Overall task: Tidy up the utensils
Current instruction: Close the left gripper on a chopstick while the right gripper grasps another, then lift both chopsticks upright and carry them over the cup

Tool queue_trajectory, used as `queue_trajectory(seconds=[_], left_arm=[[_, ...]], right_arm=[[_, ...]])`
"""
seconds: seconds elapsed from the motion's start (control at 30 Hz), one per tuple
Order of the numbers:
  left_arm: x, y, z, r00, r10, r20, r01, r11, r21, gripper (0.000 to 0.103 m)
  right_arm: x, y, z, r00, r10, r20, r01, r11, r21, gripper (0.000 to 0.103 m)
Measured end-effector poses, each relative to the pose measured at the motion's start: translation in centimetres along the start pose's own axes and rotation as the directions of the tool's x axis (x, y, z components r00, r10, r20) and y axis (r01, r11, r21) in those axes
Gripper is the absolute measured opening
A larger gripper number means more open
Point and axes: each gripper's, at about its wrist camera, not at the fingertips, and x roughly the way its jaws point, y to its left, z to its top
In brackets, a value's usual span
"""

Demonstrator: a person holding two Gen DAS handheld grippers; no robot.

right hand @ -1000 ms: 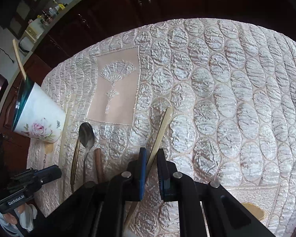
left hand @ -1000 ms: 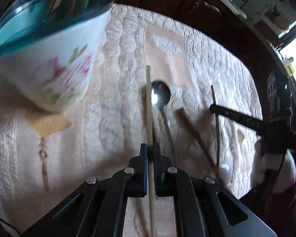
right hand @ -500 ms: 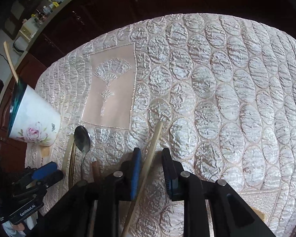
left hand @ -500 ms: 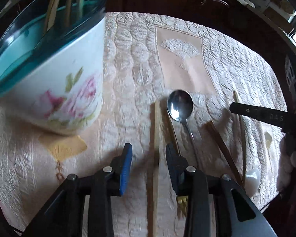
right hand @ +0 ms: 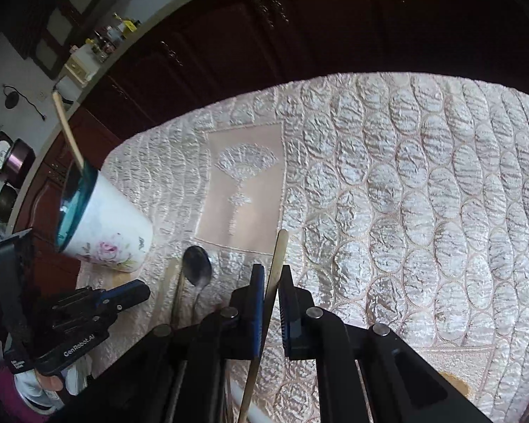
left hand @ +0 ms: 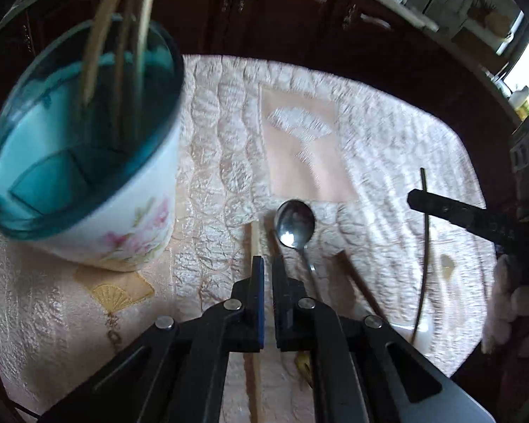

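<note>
My left gripper has jaws closing to a narrow slit with nothing showing between the pads. A pale chopstick lies on the cloth, running under its left finger. My right gripper is closing on a second pale chopstick, which runs up between its pads. In the left wrist view that stick shows as a thin dark line at the right gripper. A metal spoon and a dark brown chopstick lie between the two grippers. The floral holder cup at the left holds several chopsticks.
The quilted cream cloth covers the table, and its right half is bare. Dark wooden cabinets stand behind the far edge. A gold utensil tip and a white spoon lie near the front edge. A gloved hand holds the right gripper.
Both grippers opened around their chopsticks and have shut again while rising. The cup's inside now shows from higher up. The left chopstick now sits beside the slit rather than in it.
</note>
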Motion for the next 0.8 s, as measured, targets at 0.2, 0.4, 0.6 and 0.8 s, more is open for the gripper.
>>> queue_trajectory(seconds=[0.2, 0.4, 0.6, 0.8], left_arm=[[-5.7, 0.4, -0.6, 0.995, -0.051, 0.083, 0.050, 0.999, 0.008, 0.003], [-4.3, 0.0, -1.4, 0.999, 0.018, 0.052, -0.019, 0.999, 0.035, 0.004], [2.4, -0.4, -1.6, 0.992, 0.123, -0.037, -0.121, 0.992, 0.041, 0.017], [5.4, -1.1, -1.1, 0.985, 0.164, -0.051, -0.160, 0.984, 0.075, 0.006]], right_arm=[[-4.3, 2.1, 1.1, 0.995, 0.027, 0.097, -0.021, 0.998, -0.063, 0.007], [-6.8, 3.6, 2.0, 0.988, 0.012, 0.152, 0.004, 0.995, -0.104, 0.006], [-7.9, 4.0, 1.8, 0.987, 0.010, 0.161, 0.009, 0.994, -0.113, 0.006], [-10.2, 4.5, 2.6, 0.980, 0.012, 0.197, 0.014, 0.991, -0.131, 0.006]])
